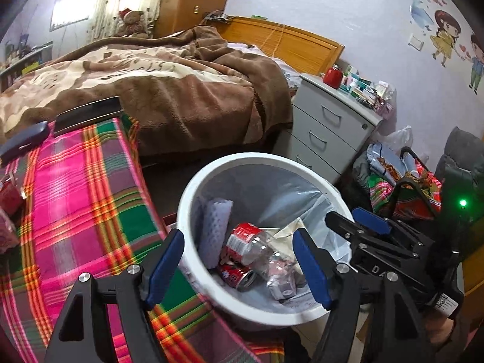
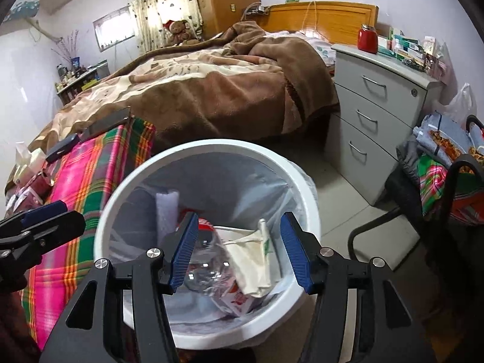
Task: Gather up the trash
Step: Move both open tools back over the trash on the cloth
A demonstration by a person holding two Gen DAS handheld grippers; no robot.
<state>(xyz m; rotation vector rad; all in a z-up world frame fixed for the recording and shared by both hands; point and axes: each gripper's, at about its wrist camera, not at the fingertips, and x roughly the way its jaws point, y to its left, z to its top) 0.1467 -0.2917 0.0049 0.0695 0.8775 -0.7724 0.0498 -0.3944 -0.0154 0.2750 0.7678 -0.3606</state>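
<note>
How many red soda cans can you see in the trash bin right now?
2. One red can lies mid-bin beside the white foam piece; the other lies nearer the near rim of the bin. More may be buried.

Bed point(image 2: 211, 90) under a rumpled brown and cream blanket point(image 1: 169, 90), wooden headboard point(image 2: 326, 18) behind; teddy bear point(image 2: 180, 31) in a red hat by the patterned curtain point(image 2: 157, 9). Grey three-drawer cabinet point(image 2: 372, 115) beside the bed, red jar point(image 2: 367, 38) and small boxes on top (labels unreadable). Pink and green plaid cloth point(image 1: 87, 199) at left, two dark flat objects at its far edge. Cartoon wall stickers point(image 1: 447, 36)
</note>
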